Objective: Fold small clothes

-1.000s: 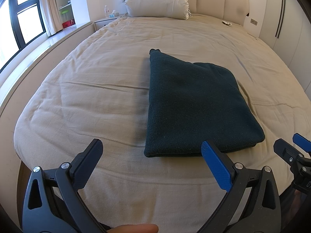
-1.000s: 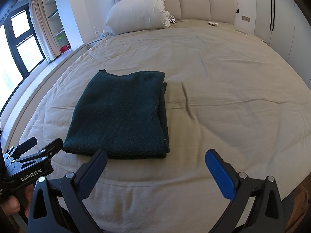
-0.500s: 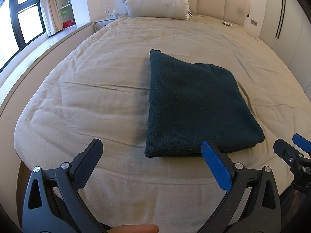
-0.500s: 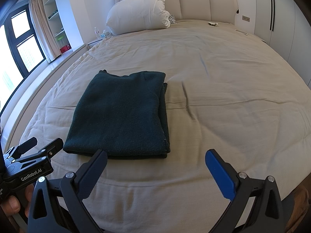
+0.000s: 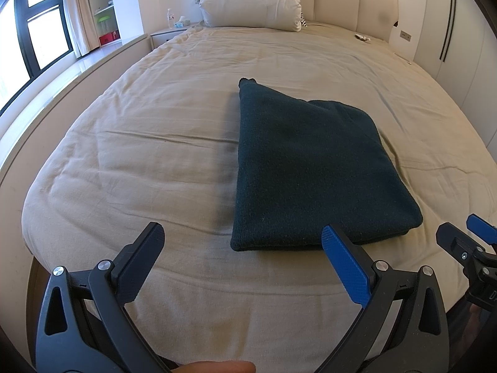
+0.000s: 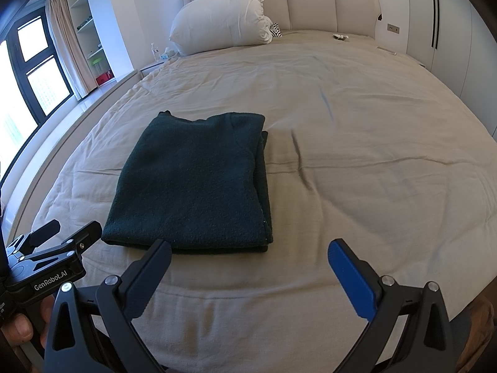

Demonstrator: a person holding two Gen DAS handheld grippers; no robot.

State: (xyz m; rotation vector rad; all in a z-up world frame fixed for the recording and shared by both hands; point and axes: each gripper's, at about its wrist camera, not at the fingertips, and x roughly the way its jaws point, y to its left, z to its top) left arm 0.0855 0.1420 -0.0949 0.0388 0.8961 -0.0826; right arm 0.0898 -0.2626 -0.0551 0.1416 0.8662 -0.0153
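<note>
Dark green knit garment [image 5: 313, 171], folded into a flat rectangle, lies on the beige bedspread [image 5: 155, 143] near the foot edge. Left gripper [image 5: 240, 242] and right gripper [image 6: 250, 253] both hover wide apart, empty, just short of it. Only the right wrist view shows the stacked layer edges along its right side [image 6: 265, 186]; the left wrist view shows a smooth fold.

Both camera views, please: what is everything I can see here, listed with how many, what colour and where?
folded garment: one, dark green, flat on the bed, near its foot
bed cover: one, beige, wrinkled
pillow: one, white, against the headboard
headboard: one, cream, padded, far end
window: one, black-framed, left wall
wardrobe doors: white, right wall
left hand-held gripper: one, black with one blue pad, open, empty
right hand-held gripper: one, same colours, open, empty
</note>
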